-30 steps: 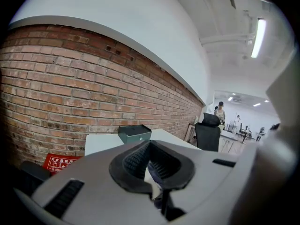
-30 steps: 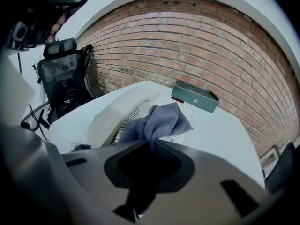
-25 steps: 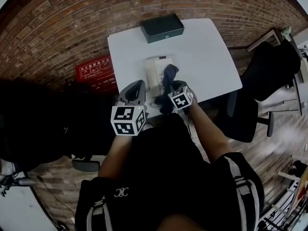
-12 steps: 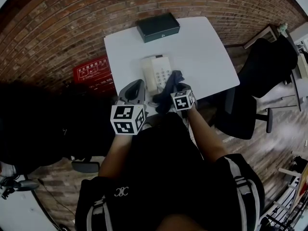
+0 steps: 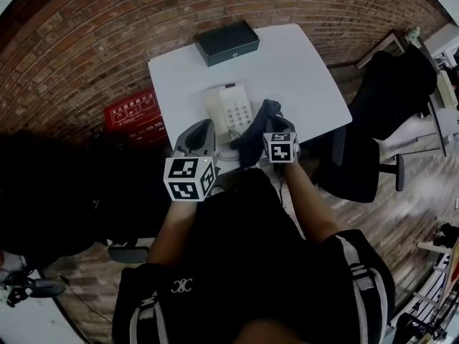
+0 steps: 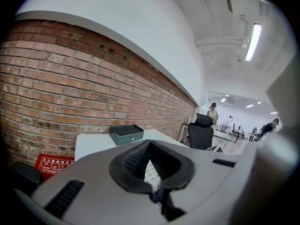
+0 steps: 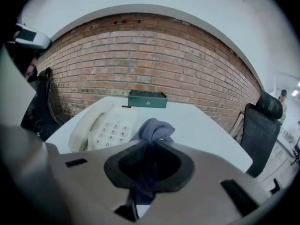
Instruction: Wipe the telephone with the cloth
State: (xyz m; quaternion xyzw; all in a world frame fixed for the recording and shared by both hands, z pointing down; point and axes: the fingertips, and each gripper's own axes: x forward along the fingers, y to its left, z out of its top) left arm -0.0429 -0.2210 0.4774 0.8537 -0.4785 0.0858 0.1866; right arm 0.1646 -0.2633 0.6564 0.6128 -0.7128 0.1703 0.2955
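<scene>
At the near edge of the white table (image 5: 305,77), the telephone (image 5: 228,110) lies with its handset cradled on the left and its keypad facing up; a dark box (image 5: 227,42) stands well beyond it, at the far edge by the brick wall.

My right gripper (image 7: 149,167) has its jaws closed on the cloth (image 7: 153,129). One dark fold is pinched between them, and the loose bunch stands up past the tips, just to the right of the keypad. From the head view the cloth overlaps the telephone's right-hand edge. I cannot tell whether it presses on the casing or hangs just clear of it.

My left gripper (image 6: 151,171) hovers at the near left of the telephone. Its jaws are drawn together with nothing gripped, and only a sliver of keypad shows through the gap behind the pads.

Progress, as I judge it: the cloth is picked up and brought to the telephone, so the preparatory part is done. Nothing on the casing shows which areas have been wiped. The keypad, the handset and the far end all lie uncovered, and I count them as still to be passed over.
</scene>
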